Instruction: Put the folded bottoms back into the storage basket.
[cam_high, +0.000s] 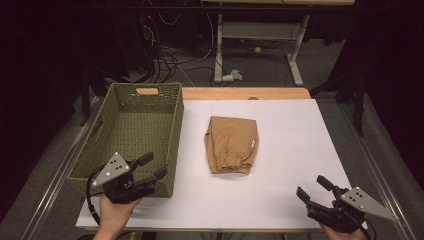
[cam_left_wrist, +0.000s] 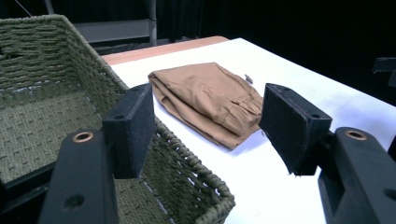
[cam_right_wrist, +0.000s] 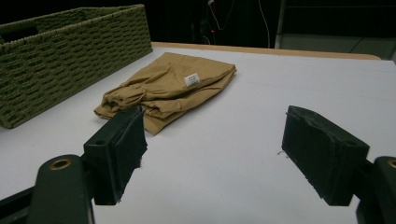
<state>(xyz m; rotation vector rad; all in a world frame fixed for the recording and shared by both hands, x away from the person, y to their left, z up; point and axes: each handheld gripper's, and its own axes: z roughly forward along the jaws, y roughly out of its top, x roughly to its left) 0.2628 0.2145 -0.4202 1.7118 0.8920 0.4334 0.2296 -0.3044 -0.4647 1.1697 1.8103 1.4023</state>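
Observation:
A folded tan garment (cam_high: 231, 144) lies in the middle of the white table top (cam_high: 280, 195), with a small white label showing on it (cam_right_wrist: 192, 79). A green woven basket (cam_high: 131, 131) stands at the table's left, with nothing inside. My left gripper (cam_high: 153, 166) hovers over the basket's near right corner, open, nothing between its jaws (cam_left_wrist: 208, 130). My right gripper (cam_high: 314, 189) is at the near right of the table, open and holding nothing (cam_right_wrist: 215, 149). Both point toward the garment (cam_left_wrist: 208, 100), a fair gap away.
The basket's rim (cam_left_wrist: 196, 168) runs right under the left gripper. A wooden strip (cam_high: 245, 93) borders the table's far edge. Beyond it are a desk frame (cam_high: 260, 45), cables on the floor and a small yellow ball (cam_high: 257, 50).

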